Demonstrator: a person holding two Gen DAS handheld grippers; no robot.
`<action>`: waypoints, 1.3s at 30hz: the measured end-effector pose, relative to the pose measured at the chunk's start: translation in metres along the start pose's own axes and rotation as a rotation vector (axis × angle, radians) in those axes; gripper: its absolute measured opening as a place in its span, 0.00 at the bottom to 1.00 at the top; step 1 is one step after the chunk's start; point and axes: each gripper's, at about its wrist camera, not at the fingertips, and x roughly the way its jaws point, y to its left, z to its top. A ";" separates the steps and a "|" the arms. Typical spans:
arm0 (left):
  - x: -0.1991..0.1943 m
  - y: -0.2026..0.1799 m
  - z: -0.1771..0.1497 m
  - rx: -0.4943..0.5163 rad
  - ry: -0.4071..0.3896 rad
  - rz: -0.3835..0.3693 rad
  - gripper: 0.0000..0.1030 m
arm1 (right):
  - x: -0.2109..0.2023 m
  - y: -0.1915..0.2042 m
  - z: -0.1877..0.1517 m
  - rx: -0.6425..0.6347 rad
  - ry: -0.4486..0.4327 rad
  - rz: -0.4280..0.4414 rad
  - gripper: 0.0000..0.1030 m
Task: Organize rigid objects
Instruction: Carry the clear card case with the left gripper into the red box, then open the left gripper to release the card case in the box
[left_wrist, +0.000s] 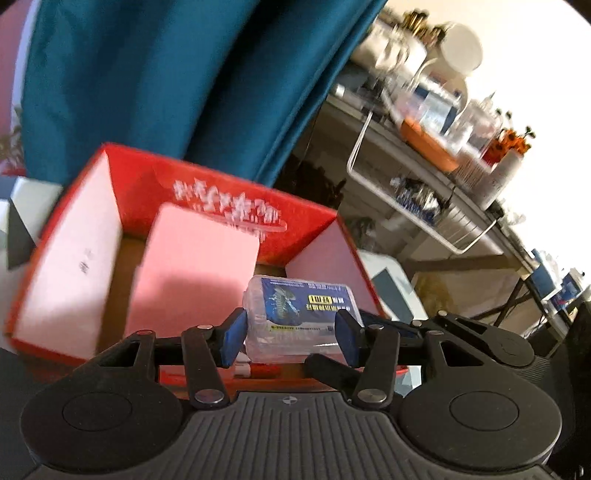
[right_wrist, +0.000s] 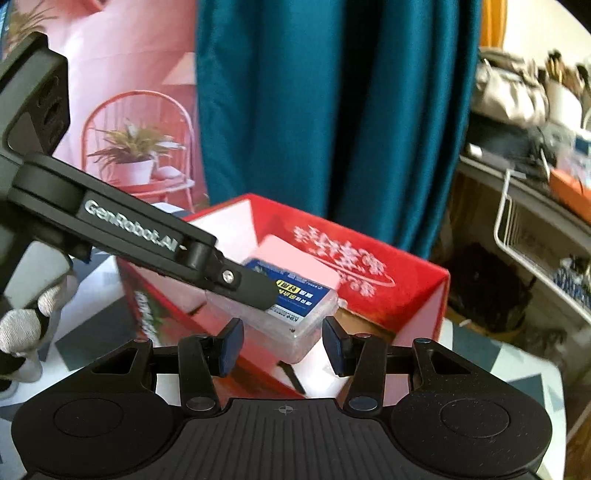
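Clear plastic case (left_wrist: 295, 317) with a blue and yellow printed label sits clamped between the blue pads of the left tongs (left_wrist: 290, 338), low in the middle of the left wrist view. Its long axis runs across the frame, from pad to pad, so the left tongs grip it by its two short ends, part-way closed around it.

Behind and under the case stands the open red cardboard box (left_wrist: 207, 192) with pale inner walls, white lettering on its far wall and a pink rectangular card (left_wrist: 195, 266) leaning inside. The case appears to hang over the box's near right corner, roughly level with the rim; whether it touches the box cannot be told.

In the right wrist view the same case (right_wrist: 295, 314) lies just ahead of the right tongs (right_wrist: 282, 347), a little above the middle of the frame's lower half, with one dark finger of the left tongs crossing it from the upper left. The right tongs stand part-way open and hold nothing; the case is beyond their pads, not between them.

Judging by this, the left hand is the carrier, and lowering the case further into the box, to the right of the pink card, is the likely next move.
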 end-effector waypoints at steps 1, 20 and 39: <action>0.008 0.000 0.000 -0.006 0.014 0.003 0.53 | 0.004 -0.004 -0.002 0.011 0.007 -0.001 0.43; 0.062 0.010 0.000 -0.015 0.114 0.005 0.59 | 0.039 -0.051 -0.018 0.175 0.065 0.105 0.53; -0.027 0.000 -0.021 0.211 -0.093 0.049 0.59 | 0.000 -0.019 -0.024 0.165 -0.069 0.048 0.60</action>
